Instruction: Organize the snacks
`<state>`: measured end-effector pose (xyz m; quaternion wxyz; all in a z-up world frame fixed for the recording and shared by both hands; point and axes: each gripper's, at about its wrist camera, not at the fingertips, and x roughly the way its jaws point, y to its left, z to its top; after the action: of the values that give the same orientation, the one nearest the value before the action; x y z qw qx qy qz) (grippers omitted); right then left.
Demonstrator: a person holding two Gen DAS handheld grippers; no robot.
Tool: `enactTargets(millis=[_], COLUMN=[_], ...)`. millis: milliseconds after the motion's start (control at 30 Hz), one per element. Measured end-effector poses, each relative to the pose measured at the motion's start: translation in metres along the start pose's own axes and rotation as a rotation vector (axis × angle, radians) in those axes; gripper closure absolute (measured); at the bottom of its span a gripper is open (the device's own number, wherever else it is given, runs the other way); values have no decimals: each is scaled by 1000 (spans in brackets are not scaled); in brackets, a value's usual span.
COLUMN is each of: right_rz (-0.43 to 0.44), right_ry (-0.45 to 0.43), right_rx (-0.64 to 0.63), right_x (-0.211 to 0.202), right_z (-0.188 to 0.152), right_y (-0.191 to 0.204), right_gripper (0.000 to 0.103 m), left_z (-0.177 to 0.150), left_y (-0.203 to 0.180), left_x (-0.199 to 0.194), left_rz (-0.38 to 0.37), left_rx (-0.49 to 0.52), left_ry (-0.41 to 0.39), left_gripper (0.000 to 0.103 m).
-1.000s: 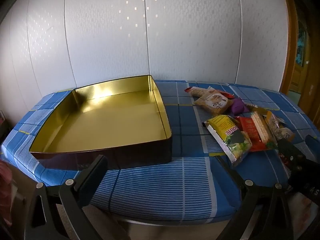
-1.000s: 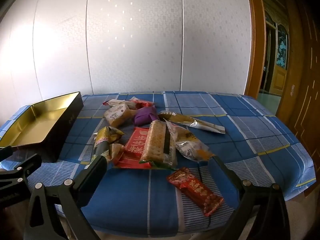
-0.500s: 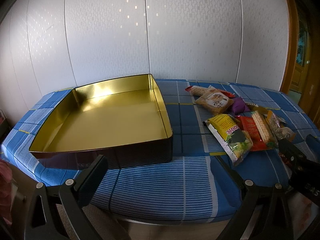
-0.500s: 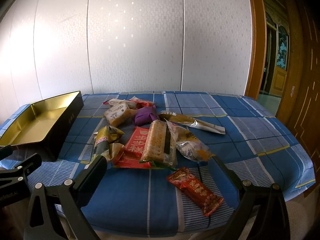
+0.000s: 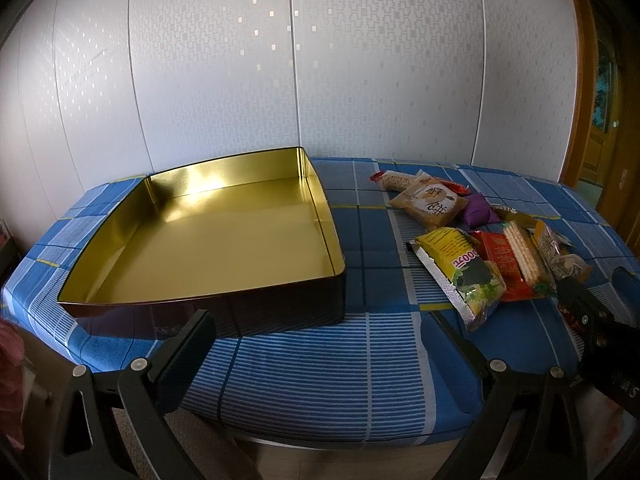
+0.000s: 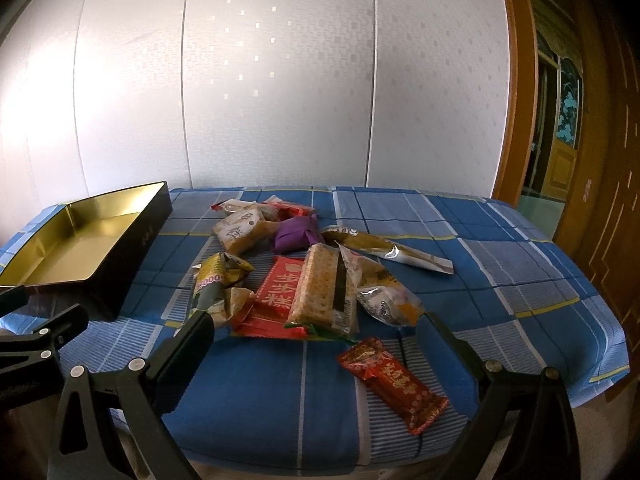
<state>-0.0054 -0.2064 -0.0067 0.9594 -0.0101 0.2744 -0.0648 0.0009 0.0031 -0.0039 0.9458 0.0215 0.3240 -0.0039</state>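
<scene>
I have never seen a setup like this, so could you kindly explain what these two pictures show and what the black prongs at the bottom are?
A person holds a two-finger gripper in each hand, each carrying a forward-looking fisheye camera. One picture is from the left gripper, the other from the right gripper; the prongs are their fingers. Both are open and hold nothing. On the blue checked tablecloth sits an empty gold-lined tin, with a pile of snack packets to its right. A red packet lies apart from the pile, nearest the right gripper. No snack is in the tin yet.
</scene>
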Motion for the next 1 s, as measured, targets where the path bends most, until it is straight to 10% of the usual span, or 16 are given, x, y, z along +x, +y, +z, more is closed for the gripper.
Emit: enactTargets(millis=[1000], right_rz=[18], right_ry=[-9], right_rx=[-3], right_x=[-2], right_z=[1], right_y=[-1], right_gripper=[0], left_z=[1], left_y=[0], left_x=[6], left_rz=[-7], left_rx=[0], left_ry=[25], left_gripper=[0])
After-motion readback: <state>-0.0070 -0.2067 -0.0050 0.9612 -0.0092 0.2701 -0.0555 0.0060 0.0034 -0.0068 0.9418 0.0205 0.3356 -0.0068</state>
